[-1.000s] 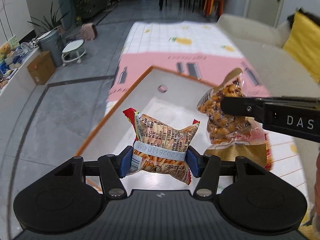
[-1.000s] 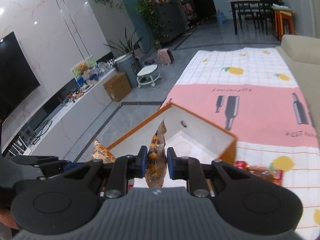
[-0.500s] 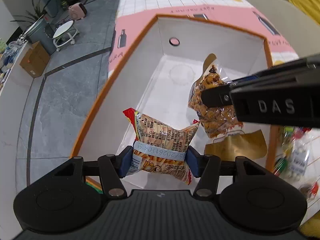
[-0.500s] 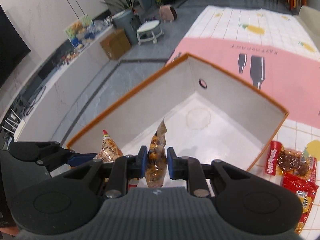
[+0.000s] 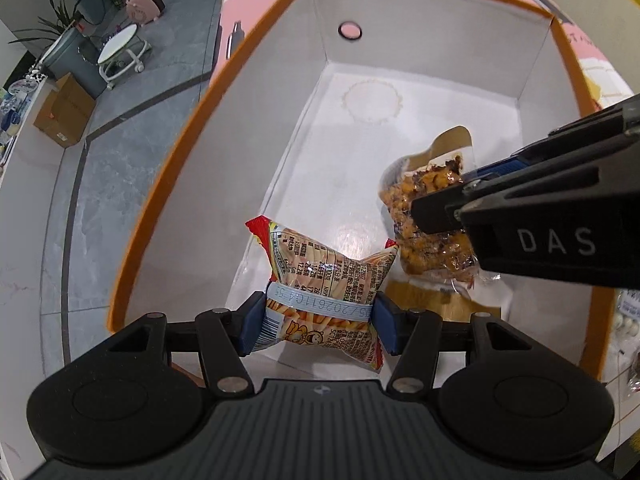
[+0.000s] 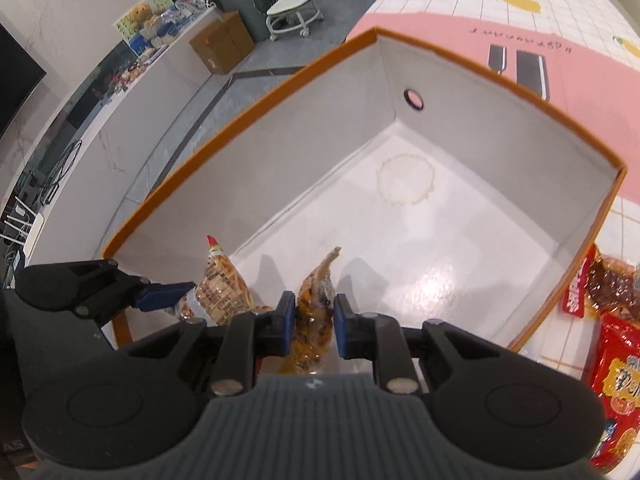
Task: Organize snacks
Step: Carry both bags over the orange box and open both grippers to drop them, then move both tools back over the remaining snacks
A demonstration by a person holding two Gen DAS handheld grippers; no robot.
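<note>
A white box with an orange rim (image 5: 168, 184) (image 6: 240, 116) fills both views. My left gripper (image 5: 318, 318) is shut on a red and yellow snack packet (image 5: 324, 280) and holds it inside the box near its near wall. To its right, my right gripper (image 6: 314, 318) is shut on a clear bag of brown and orange snacks (image 6: 314, 304) (image 5: 428, 216), also held inside the box. The right wrist view shows the left gripper (image 6: 160, 294) with its packet (image 6: 220, 284) at lower left. The two packets hang close together, apart from each other.
More snack packets lie on the checked and pink cloth (image 6: 520, 28) outside the box's right wall: a red packet (image 6: 616, 376) and a dark brown one (image 6: 612, 284). Beyond the table edge at left are a grey floor, a cardboard box (image 6: 222, 42) and a white stool (image 6: 294, 10).
Both grippers have sunk into the box with their packets, and the views have tilted downward. The box now fills the pictures. Neither grip has altered.
</note>
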